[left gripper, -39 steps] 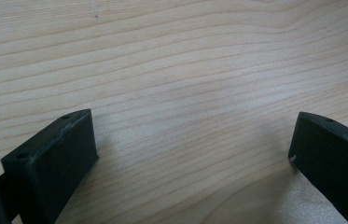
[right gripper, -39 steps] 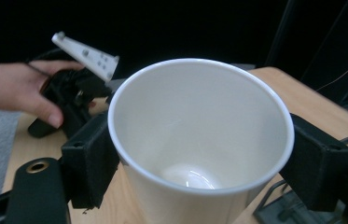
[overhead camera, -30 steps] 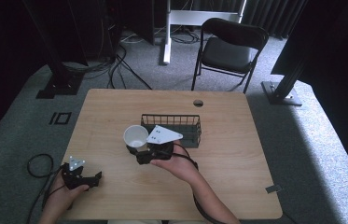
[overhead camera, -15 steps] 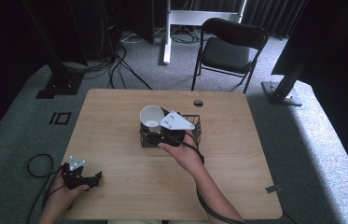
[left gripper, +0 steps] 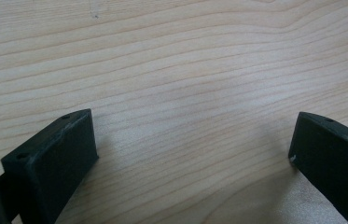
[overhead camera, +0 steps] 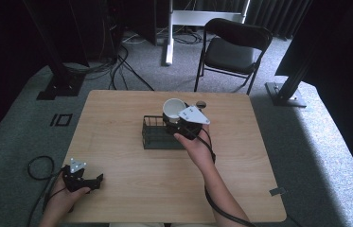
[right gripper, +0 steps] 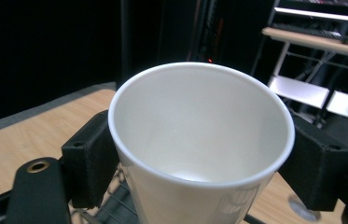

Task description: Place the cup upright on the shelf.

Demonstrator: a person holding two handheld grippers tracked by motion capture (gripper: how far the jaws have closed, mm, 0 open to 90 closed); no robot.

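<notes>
White paper cup pinched in right gripper jaws above wire basket, left gripper jaws spread

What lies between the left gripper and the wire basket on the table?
Only bare wooden table separates the left gripper from the wire basket, as the high view shows.

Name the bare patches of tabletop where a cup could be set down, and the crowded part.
Bare: the table left of the wire basket; the strip between basket and left gripper; the right side beyond the forearm. Crowded: the basket, where the right gripper holds the paper cup.
</notes>
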